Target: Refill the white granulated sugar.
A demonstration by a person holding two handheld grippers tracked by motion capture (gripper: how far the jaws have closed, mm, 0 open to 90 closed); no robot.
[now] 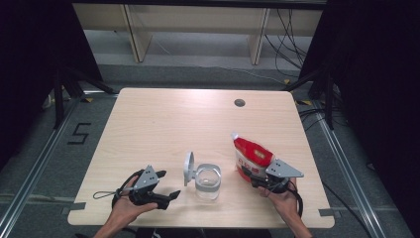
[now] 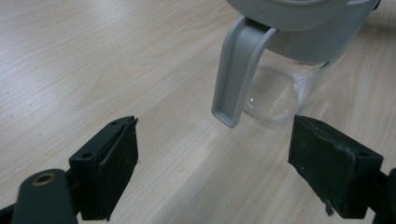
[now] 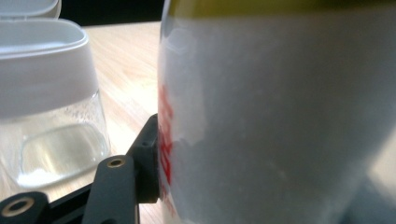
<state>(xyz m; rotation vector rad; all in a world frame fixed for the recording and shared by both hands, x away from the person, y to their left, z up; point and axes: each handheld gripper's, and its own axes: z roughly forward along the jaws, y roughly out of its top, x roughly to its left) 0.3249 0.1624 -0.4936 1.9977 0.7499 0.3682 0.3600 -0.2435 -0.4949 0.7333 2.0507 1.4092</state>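
A clear jar (image 1: pixel 208 182) with a grey collar stands near the table's front middle, its grey flip lid (image 1: pixel 189 168) swung up on the left side. My left gripper (image 1: pixel 167 184) rests open just left of it. In the left gripper view the jar (image 2: pixel 280 88) and its hanging lid tab (image 2: pixel 236 70) lie ahead of the wide-apart jaws (image 2: pixel 215 128), nothing between them. A red and white bag (image 1: pixel 251 154) leans at the right. My right gripper (image 1: pixel 253 179) is at its lower end. In the right gripper view the bag (image 3: pixel 280 116) sits between the jaws, and the left finger (image 3: pixel 147 158) presses its side.
The light wooden table (image 1: pixel 173 119) has a dark round cable hole (image 1: pixel 239 102) at the back right. Bare tabletop stretches behind the jar and bag. Black curtains stand on both sides, with cables on the floor at the right. The jar (image 3: pixel 51 116) stands close beside the bag.
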